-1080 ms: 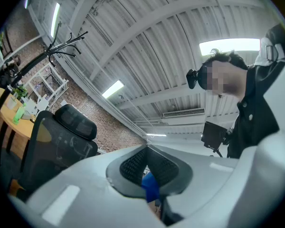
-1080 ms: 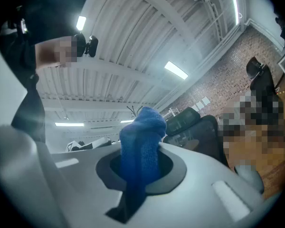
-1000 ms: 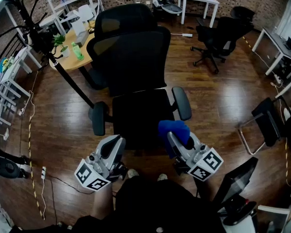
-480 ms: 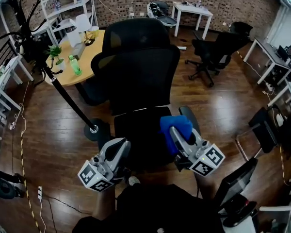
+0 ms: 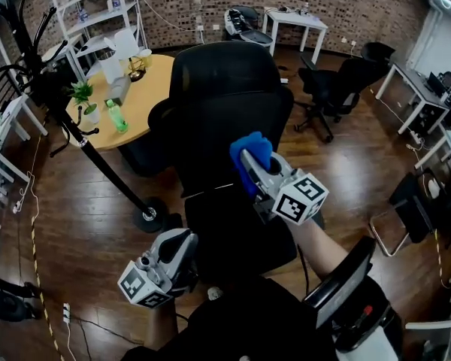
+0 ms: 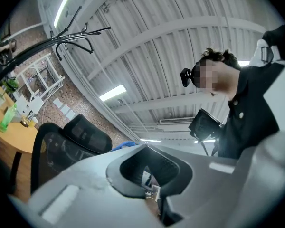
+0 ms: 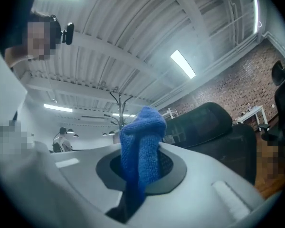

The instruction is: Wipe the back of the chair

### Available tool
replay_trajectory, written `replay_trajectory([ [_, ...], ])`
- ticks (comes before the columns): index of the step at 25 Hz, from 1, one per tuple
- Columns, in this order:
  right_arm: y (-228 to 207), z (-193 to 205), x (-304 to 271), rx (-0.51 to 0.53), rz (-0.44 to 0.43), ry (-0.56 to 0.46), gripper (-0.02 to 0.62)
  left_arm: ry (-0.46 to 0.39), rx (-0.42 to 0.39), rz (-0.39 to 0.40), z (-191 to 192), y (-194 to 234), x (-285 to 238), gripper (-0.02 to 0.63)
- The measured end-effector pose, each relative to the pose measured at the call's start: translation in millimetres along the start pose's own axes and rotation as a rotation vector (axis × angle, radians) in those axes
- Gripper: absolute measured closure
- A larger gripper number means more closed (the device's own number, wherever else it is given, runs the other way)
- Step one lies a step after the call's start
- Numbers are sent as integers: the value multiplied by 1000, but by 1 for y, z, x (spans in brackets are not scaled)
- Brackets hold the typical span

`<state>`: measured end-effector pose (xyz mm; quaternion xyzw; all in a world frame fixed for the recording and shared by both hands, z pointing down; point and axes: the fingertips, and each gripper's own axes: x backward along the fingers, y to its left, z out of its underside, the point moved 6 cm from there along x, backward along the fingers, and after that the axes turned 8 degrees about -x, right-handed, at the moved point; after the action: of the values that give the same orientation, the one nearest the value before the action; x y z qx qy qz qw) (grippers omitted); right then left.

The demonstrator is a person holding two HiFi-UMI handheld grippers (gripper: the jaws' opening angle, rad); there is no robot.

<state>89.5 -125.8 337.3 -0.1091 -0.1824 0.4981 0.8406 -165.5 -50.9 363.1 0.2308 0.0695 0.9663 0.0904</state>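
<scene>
The right claw (image 5: 248, 164) is clenched on a blue cloth (image 5: 249, 150). It is raised in front of the front face of the black office chair's mesh back (image 5: 218, 104), with its marker cube (image 5: 299, 196) toward the person. In the right gripper view the cloth (image 7: 140, 141) stands up out of the claw (image 7: 140, 170). The cloth's lower end is lost in the dark slot between the jaws. The chair back (image 7: 213, 127) shows just to the right of the cloth, and no view settles whether they touch.

The left claw (image 5: 182, 243) hangs low beside the chair seat (image 5: 233, 235). In its own view the jaws are pressed together on nothing (image 6: 152, 175). The seat's right side is covered by the person's forearm, and the chair's base is hidden beneath it. Behind the chair, a round wooden desk (image 5: 139, 96) is partly cut off by the backrest.
</scene>
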Motion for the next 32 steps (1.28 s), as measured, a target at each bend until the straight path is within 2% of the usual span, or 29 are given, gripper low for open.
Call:
replay_trajectory([
  [5,-39,-12,-113,-60,-57,87,567,-26,-71,-173,-20,18,20,603],
  [7,-34,-36,-148,-121,-130,44,567,-29,-114,-227,-26,21,32,603],
  [10,-19,-80,-194,-189,-303,-59,567,-49,-174,-323,-33,21,47,603],
  [12,-21,-97,-227,-300,-368,-111,568,-76,-203,-399,-38,20,62,603],
  [14,-43,-99,-259,-409,-316,-113,568,-106,-220,-465,-41,19,76,603],
  [16,-76,-93,-285,-455,-192,-69,568,-121,-232,-504,-43,18,84,603],
  [18,-104,-82,-297,-477,-94,-15,568,-123,-239,-518,-44,18,85,603],
  [20,-121,-78,-295,-446,-46,6,568,-120,-240,-513,-43,20,83,603],
  [23,-141,-81,-275,-351,27,-4,568,-106,-230,-470,-38,28,71,603],
  [28,-193,-98,-225,-357,150,-70,568,-72,-192,-364,-30,44,43,603],
  [32,-216,-120,-173,-277,200,-104,568,-51,-152,-265,-22,50,14,603],
])
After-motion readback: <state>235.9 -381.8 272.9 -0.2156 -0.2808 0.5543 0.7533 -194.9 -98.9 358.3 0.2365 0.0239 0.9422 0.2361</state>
